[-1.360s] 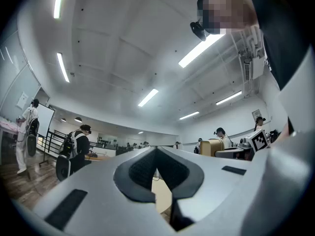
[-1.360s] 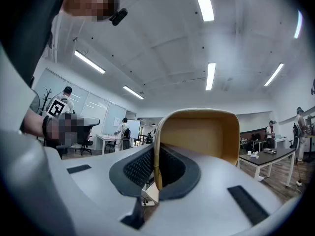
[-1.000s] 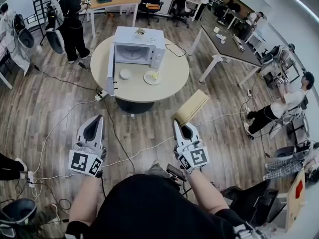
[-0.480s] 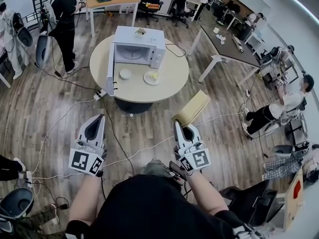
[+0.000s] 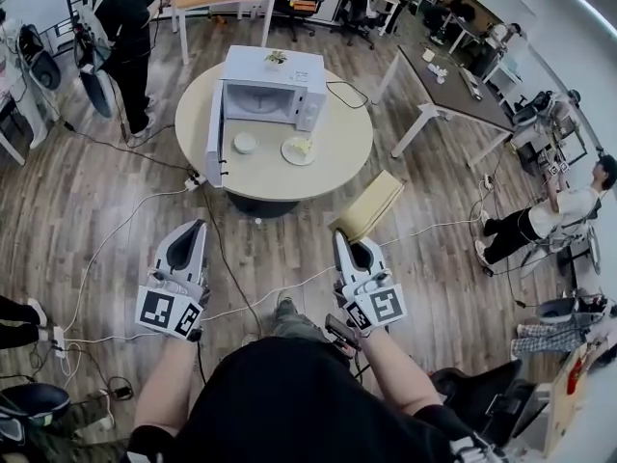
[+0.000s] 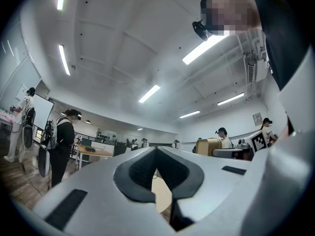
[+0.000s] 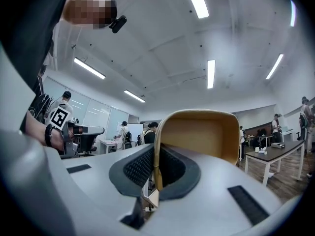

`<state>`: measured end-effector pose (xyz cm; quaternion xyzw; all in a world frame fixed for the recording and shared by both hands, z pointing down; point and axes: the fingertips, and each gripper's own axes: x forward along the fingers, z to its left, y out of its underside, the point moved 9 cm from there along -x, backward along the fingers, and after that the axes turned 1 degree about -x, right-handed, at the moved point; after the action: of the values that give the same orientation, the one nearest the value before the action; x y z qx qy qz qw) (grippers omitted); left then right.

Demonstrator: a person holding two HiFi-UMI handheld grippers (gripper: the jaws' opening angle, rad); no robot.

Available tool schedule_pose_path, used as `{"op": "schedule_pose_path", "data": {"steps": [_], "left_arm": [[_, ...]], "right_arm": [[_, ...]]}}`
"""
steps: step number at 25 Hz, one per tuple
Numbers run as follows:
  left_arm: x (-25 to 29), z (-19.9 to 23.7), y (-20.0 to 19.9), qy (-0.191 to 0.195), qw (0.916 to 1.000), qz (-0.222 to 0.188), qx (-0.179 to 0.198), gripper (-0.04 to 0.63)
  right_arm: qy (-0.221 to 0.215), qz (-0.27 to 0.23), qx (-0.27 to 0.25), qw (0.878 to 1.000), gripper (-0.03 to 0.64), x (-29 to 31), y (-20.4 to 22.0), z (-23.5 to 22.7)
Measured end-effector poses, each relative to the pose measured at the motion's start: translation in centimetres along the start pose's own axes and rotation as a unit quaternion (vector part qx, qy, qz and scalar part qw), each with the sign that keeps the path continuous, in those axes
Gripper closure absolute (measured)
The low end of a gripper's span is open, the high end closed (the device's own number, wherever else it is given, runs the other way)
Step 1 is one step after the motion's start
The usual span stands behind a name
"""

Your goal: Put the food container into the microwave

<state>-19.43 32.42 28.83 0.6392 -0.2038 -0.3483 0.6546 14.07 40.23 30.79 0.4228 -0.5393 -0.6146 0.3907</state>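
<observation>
A tan rectangular food container (image 5: 368, 206) hangs over the wooden floor, its rim pinched by my right gripper (image 5: 346, 241), which is shut on it. In the right gripper view the container (image 7: 197, 134) rises just past the jaws, open side toward the camera. My left gripper (image 5: 188, 234) is shut and holds nothing; its jaws (image 6: 157, 151) meet at the tips. Ahead, a white microwave (image 5: 268, 87) stands on a round beige table (image 5: 333, 157) with its door (image 5: 214, 135) swung open to the left.
On the table lie a small white bowl (image 5: 245, 143) and a plate with food (image 5: 297, 149). Cables cross the floor (image 5: 145, 210) between me and the table. A person (image 5: 120, 37) stands at the far left; desks and chairs ring the room.
The view has shifted slightly; the table and microwave sit a little nearer. The person at the far left has stepped over. Both grippers hold the same pose.
</observation>
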Motion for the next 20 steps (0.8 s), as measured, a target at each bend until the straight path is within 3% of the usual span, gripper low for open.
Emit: {"op": "schedule_pose_path", "data": {"steps": [20], "left_arm": [[14.7,1.7,1.0,-0.044,0.9985,0.006,0.033,0.577]], "right_arm": [[-0.049,-0.013,0.036,0.998,0.591,11.7,3.1,-13.7]]}}
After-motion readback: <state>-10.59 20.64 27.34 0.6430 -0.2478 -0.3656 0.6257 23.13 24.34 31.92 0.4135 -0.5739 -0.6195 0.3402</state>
